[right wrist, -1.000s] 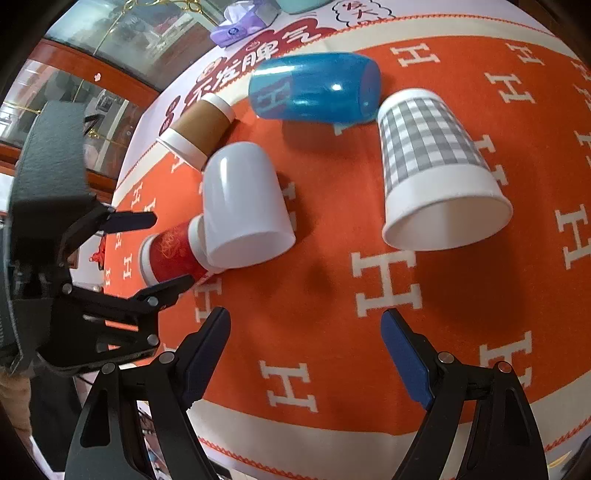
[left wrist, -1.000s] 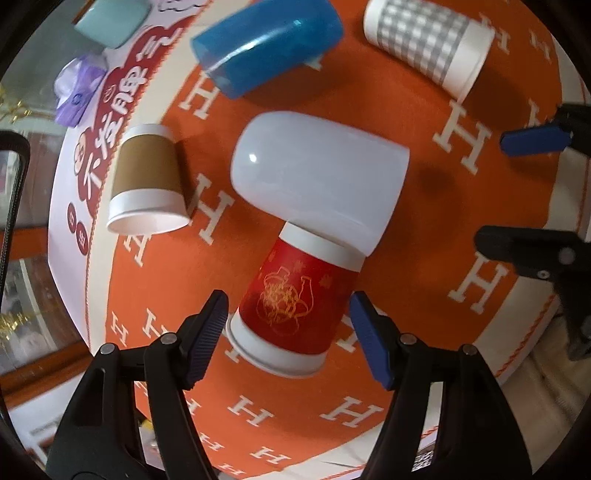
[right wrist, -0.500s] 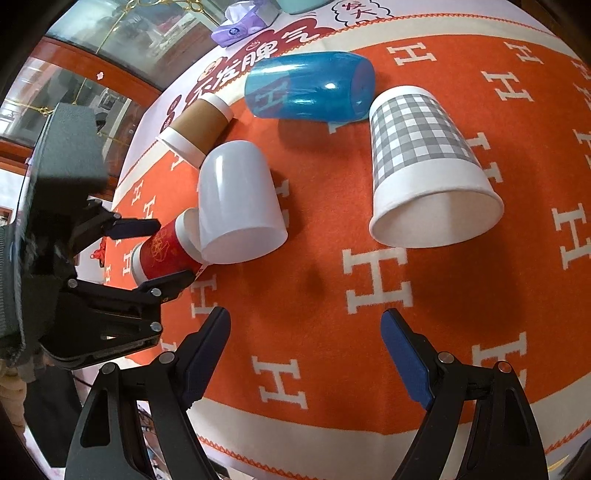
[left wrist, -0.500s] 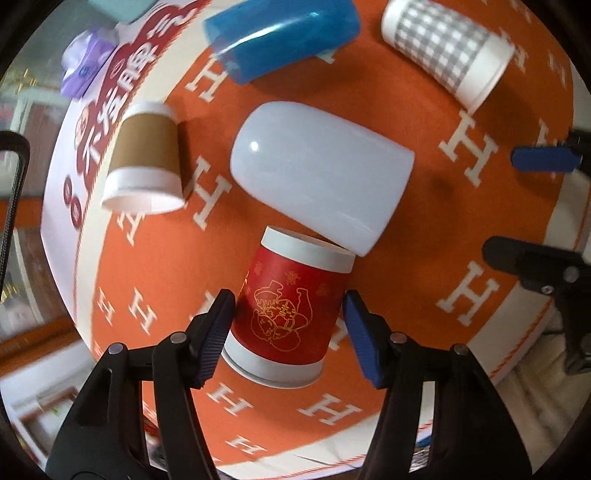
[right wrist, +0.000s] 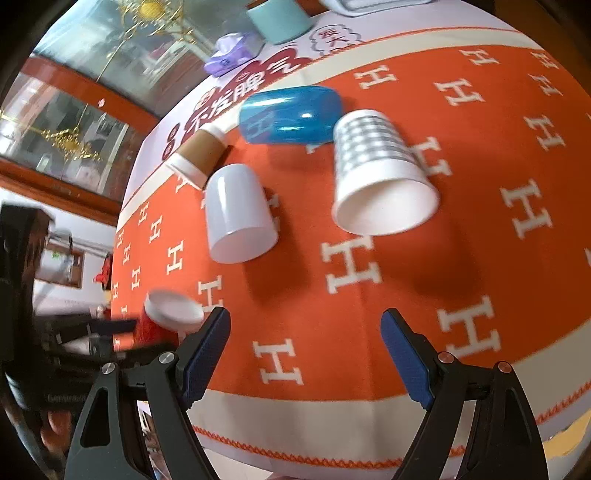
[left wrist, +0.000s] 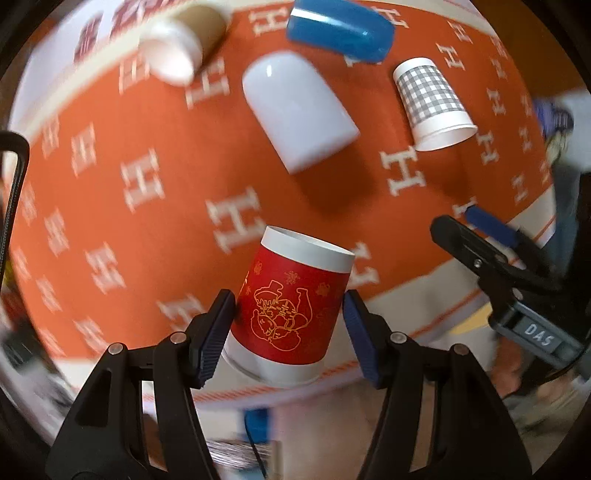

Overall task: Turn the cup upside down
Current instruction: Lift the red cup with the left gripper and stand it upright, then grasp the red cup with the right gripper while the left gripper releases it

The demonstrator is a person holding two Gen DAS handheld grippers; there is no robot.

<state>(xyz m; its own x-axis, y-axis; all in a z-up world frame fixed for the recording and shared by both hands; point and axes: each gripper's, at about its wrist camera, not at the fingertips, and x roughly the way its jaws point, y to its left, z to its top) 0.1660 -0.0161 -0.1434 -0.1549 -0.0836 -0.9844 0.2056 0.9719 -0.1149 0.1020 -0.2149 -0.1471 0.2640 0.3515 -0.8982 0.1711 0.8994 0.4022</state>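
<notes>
Red paper cup (left wrist: 291,314) with gold drawing and white bands, clamped at mid-body between the blue pads (left wrist: 214,332) of the left gripper (left wrist: 290,325), lifted off the cloth near its front edge; white base end pointing away from the camera, wider rim end toward it. Seen also in the right wrist view, low at the left (right wrist: 162,321), blurred. Right gripper (right wrist: 306,354) spread wide, holding nothing, hovering over the orange H-patterned tablecloth (right wrist: 480,155). Lying on their sides on the cloth: white plastic cup (left wrist: 299,110), grey checked paper cup (left wrist: 432,103), blue plastic cup (left wrist: 340,29), brown-sleeved paper cup (left wrist: 184,44). Farther back, beyond the orange field: teal cup (right wrist: 279,16), purple packet (right wrist: 229,53).
</notes>
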